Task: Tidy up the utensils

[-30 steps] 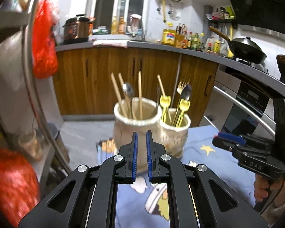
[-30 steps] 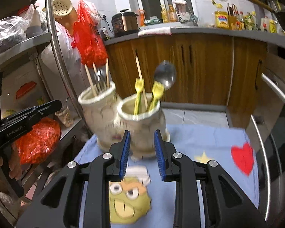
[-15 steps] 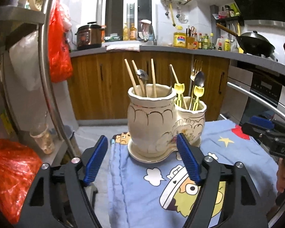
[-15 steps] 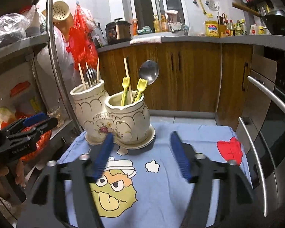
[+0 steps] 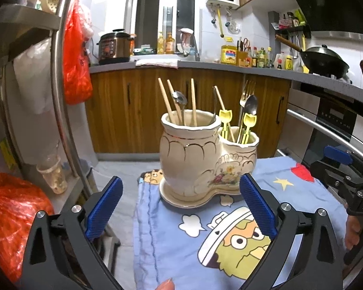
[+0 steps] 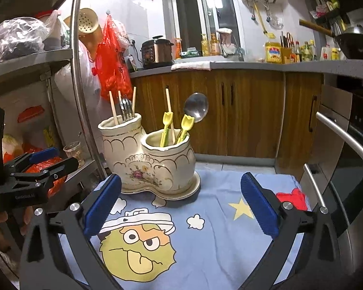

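A cream ceramic double utensil holder [image 5: 200, 159] stands on its saucer on a blue cartoon cloth [image 5: 205, 246]. Its taller pot holds wooden chopsticks [image 5: 165, 100] and a metal spoon; the shorter pot holds yellow-tipped utensils [image 5: 248, 124], a fork and a spoon. The holder also shows in the right wrist view [image 6: 152, 159], with a large spoon [image 6: 196, 107] in the near pot. My left gripper [image 5: 181, 207] is open and empty, short of the holder. My right gripper [image 6: 181, 207] is open and empty, also short of it.
A metal shelf rack with a chrome post [image 5: 60, 96] and red bags [image 5: 9, 220] stands at the left. Wooden cabinets [image 6: 242, 111] lie behind. An oven with a steel handle [image 6: 343, 133] is at the right. The other gripper shows at each view's edge [image 5: 346, 181].
Both grippers have opened wide from nearly shut and drawn back from the holder. The holder and its utensils have not moved.
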